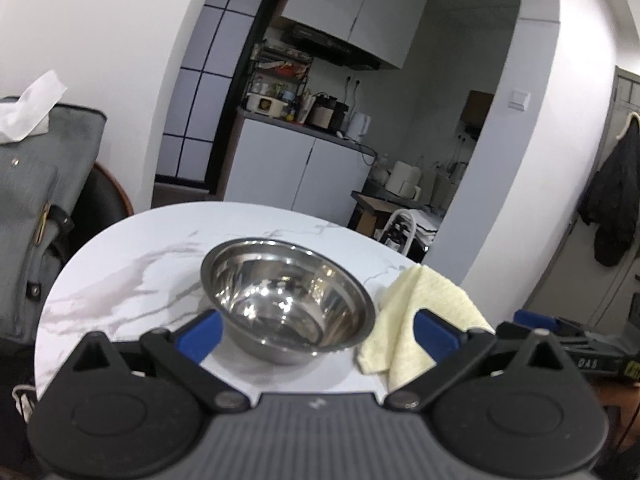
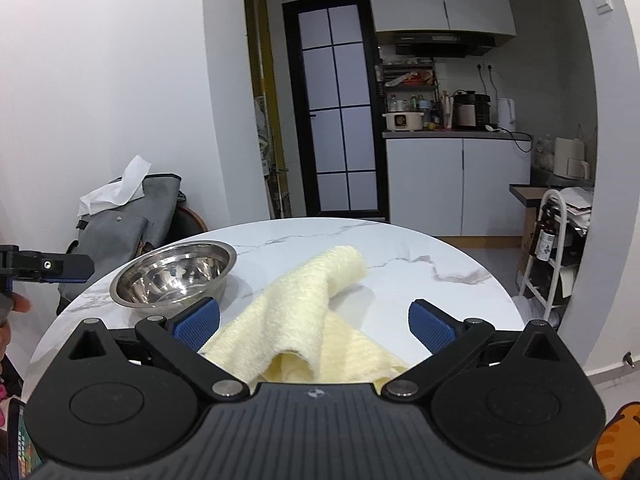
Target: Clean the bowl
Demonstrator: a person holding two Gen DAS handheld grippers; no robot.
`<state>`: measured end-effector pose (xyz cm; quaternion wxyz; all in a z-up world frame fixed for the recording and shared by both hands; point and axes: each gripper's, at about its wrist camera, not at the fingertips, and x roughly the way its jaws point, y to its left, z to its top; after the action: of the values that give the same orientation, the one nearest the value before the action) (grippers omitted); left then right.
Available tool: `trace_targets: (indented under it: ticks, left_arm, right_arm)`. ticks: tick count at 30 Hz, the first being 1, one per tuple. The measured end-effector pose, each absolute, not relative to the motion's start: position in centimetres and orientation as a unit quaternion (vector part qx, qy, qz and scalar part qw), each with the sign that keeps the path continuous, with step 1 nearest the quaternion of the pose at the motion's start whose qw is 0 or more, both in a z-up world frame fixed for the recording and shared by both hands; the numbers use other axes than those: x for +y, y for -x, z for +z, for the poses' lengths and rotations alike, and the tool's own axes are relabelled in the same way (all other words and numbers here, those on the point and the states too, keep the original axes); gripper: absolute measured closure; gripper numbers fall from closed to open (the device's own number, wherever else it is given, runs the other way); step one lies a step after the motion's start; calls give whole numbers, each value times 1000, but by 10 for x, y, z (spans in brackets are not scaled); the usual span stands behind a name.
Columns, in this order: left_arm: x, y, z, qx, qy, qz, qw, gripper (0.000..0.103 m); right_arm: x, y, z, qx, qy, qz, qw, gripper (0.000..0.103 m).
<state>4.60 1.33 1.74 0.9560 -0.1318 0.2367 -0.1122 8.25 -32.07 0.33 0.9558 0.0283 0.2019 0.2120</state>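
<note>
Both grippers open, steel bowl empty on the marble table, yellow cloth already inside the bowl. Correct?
Not quite: the yellow cloth is not inside the steel bowl. It lies crumpled on the marble table beside the bowl, as the right wrist view shows. The rest holds: the bowl is empty, and the left gripper and right gripper are both open.

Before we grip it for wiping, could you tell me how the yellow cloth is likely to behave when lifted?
The yellow cloth lies crumpled in soft folds, so it will probably droop. Its fuzzy weave should grip the pads well. It looks light.
</note>
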Motion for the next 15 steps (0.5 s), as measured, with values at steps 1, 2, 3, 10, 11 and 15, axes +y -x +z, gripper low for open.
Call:
trace_targets:
  ticks: [1, 2, 3, 10, 11, 15]
  left_arm:
    - [12, -44, 18, 237, 127, -107, 957, 0]
    - [11, -43, 18, 237, 122, -103, 958, 0]
    - [9, -41, 18, 237, 117, -98, 959, 0]
    - [3, -35, 12, 262, 84, -97, 956, 0]
    - [3, -35, 11, 265, 81, -97, 956, 0]
    - [1, -36, 3, 271, 78, -111, 953, 0]
  right_arm:
    - [-323, -82, 3, 206, -31, 208, 956, 0]
    - [-324, -81, 3, 207, -30, 204, 956, 0]
    - [-324, -80, 3, 208, -29, 203, 956, 0]
    - [-318, -77, 0, 226, 0, 207, 952, 0]
    - [-316, -77, -1, 231, 3, 207, 951, 0]
    - [-312, -77, -3, 237, 15, 210, 949, 0]
